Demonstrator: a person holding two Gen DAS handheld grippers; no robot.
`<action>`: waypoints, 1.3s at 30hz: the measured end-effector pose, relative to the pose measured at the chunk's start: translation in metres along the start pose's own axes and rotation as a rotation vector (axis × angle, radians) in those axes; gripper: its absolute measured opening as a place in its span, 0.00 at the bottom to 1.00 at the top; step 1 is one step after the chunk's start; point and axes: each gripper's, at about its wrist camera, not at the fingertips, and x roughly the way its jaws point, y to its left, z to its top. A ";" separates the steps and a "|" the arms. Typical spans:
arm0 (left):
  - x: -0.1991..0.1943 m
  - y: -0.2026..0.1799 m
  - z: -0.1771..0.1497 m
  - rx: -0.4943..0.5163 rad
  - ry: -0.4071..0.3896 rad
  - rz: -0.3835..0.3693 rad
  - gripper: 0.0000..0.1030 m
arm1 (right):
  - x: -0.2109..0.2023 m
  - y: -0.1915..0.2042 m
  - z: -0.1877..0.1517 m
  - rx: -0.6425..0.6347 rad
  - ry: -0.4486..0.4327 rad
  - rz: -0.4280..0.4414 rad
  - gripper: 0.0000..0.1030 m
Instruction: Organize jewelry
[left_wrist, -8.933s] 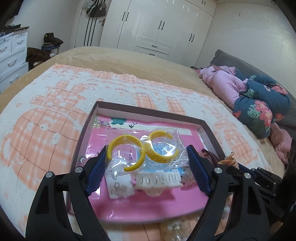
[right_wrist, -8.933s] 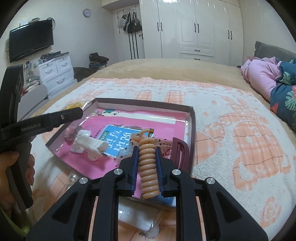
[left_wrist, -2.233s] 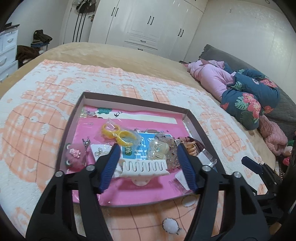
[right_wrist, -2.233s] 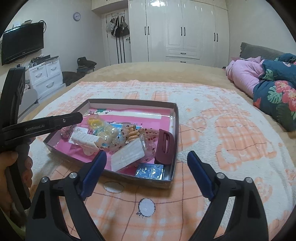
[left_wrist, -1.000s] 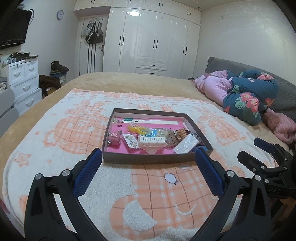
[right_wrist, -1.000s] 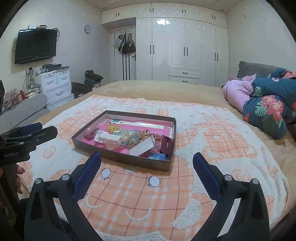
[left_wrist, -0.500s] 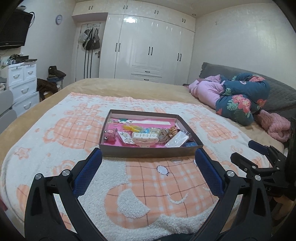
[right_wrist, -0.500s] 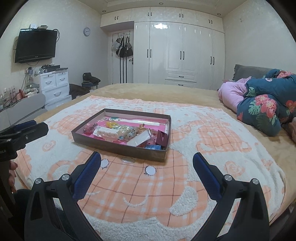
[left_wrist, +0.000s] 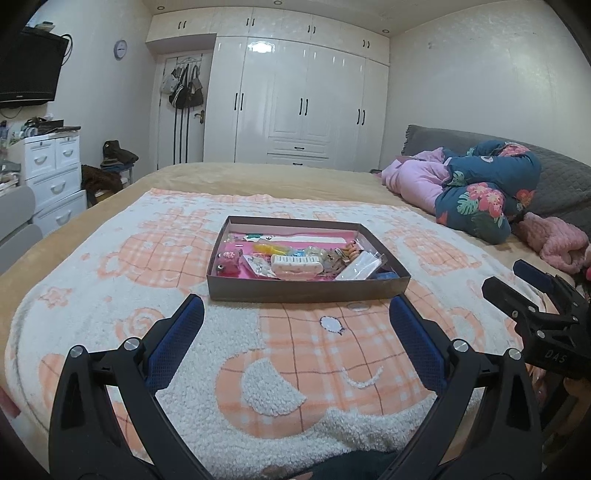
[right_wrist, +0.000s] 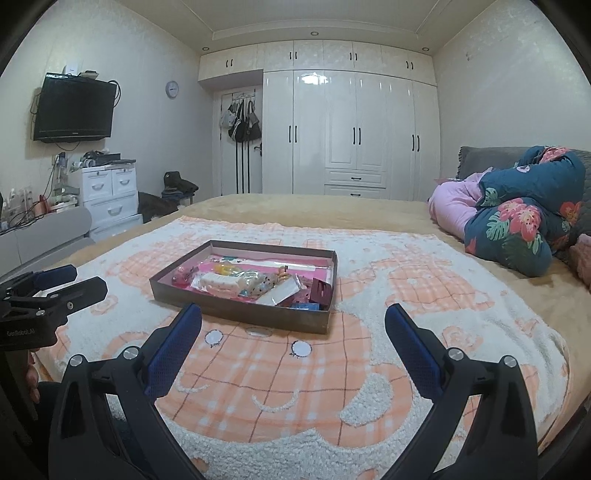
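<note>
A shallow brown box (left_wrist: 295, 291) (right_wrist: 236, 308) with a pink floor lies on the orange-and-white blanket in the middle of the bed. Inside it are a white claw clip (left_wrist: 295, 263) (right_wrist: 218, 282), yellow hoops in a clear bag (left_wrist: 275, 249), a beige spiral tie (left_wrist: 351, 249), a pink plush charm (left_wrist: 229, 263), a maroon clip (right_wrist: 322, 291) and a white packet (left_wrist: 360, 266). My left gripper (left_wrist: 295, 308) is open and empty, well back from the box. My right gripper (right_wrist: 293, 315) is likewise open and empty, near the bed's front edge.
Pink and floral bedding (left_wrist: 476, 192) is piled at the right of the bed. White wardrobes (right_wrist: 354, 147) fill the far wall. A white drawer unit (right_wrist: 107, 195) and a wall television (right_wrist: 74, 110) stand at the left. A person's hand (right_wrist: 31, 380) holds the left gripper.
Both grippers have drawn back and risen away from the box, which now looks smaller. Earlier the right gripper held the beige spiral tie; it now lies in the box.
</note>
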 end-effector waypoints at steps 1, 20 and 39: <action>-0.001 0.000 -0.001 0.000 -0.003 0.001 0.89 | 0.000 0.000 -0.001 -0.001 0.001 -0.001 0.94; -0.001 -0.002 -0.013 0.014 -0.017 0.002 0.89 | -0.008 0.005 -0.017 0.003 -0.015 -0.017 0.94; 0.002 -0.001 -0.014 0.006 -0.010 0.014 0.89 | -0.006 0.003 -0.019 0.004 -0.009 -0.028 0.94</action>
